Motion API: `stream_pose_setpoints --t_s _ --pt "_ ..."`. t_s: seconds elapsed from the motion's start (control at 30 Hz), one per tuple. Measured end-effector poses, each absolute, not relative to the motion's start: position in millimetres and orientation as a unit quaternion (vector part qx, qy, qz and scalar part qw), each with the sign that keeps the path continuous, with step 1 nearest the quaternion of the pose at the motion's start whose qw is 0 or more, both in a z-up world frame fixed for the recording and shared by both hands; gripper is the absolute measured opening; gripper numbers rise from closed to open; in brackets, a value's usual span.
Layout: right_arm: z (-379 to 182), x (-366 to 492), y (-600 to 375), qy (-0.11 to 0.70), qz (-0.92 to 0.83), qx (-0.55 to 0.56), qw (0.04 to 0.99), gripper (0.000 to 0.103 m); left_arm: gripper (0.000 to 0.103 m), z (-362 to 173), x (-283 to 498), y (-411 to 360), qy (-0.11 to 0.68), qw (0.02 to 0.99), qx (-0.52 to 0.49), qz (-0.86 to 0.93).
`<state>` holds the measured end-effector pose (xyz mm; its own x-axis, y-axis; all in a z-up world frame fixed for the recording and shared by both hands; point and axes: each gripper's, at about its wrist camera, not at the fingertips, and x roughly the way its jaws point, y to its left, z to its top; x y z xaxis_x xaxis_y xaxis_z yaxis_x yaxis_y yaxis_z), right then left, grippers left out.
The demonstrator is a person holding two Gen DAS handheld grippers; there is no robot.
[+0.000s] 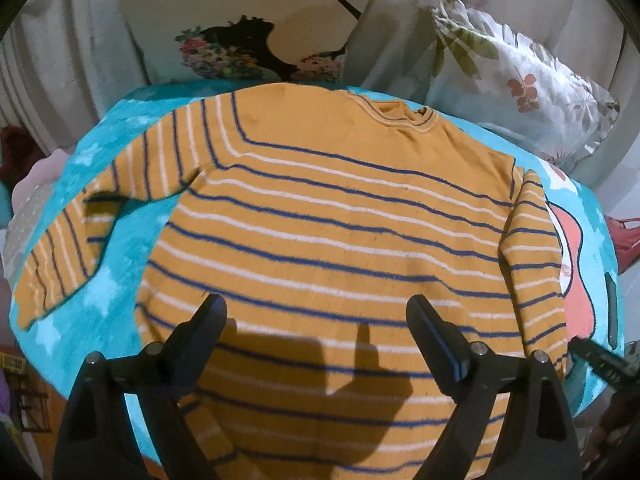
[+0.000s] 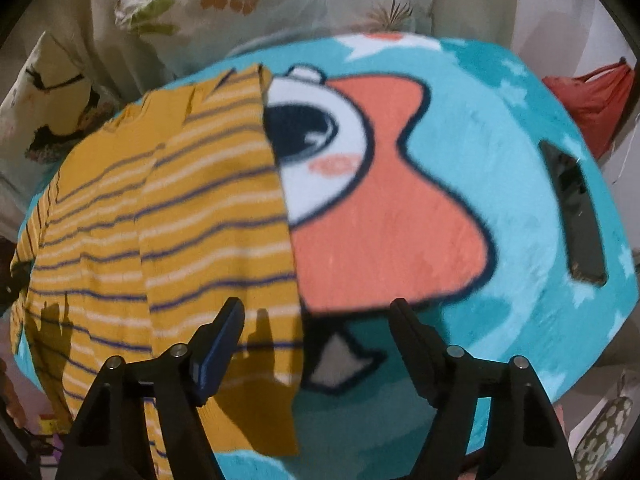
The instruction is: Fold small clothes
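A small mustard-yellow sweater [image 1: 332, 208] with navy and white stripes lies flat on a turquoise cartoon blanket [image 1: 132, 240], neck at the far side. Its left sleeve [image 1: 72, 240] spreads out to the left. Its right sleeve [image 1: 532, 264] is folded down along the body. My left gripper [image 1: 316, 308] is open and empty, hovering over the sweater's lower middle. In the right wrist view my right gripper [image 2: 316, 312] is open and empty, above the folded sleeve's right edge [image 2: 224, 216] and the blanket [image 2: 500, 200].
Two patterned pillows [image 1: 240, 32] [image 1: 512, 72] lean against a curtain behind the blanket. A dark flat object [image 2: 572, 208] lies on the blanket's right side. A red item [image 2: 592, 100] sits beyond the right edge. The right gripper's tip [image 1: 600, 360] shows at the lower right.
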<state>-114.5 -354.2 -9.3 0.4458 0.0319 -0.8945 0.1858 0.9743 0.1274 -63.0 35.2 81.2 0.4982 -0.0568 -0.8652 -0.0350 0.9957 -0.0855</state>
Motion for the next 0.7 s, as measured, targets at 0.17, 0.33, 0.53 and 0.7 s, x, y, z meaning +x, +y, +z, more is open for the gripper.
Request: stream_pose_setpoints --t_s 0.17,0.33,0.53,0.7 --pt "-30.6 -121.9 -341.3 0.529 -0.019 0.116 0.841 0.066 0.091 87.8 -79.3 36.9 0.496 0.867 -0.046 0.003" --pt "-29.4 -120.7 -331.8 0.527 0.017 0.113 0.842 0.008 0.091 94.6 -93.5 38.1 0.487 0.872 -0.045 0.01" --pt "10.6 -128.0 -381.5 0.487 -0.033 0.125 0.864 0.007 0.091 111.4 -100.5 62.2 0.465 0.882 -0.069 0.04" --pt "29.1 -123.4 -451.4 0.471 -0.145 0.087 0.866 0.007 0.091 121.2 -106.4 94.3 0.45 0.885 -0.088 0.074"
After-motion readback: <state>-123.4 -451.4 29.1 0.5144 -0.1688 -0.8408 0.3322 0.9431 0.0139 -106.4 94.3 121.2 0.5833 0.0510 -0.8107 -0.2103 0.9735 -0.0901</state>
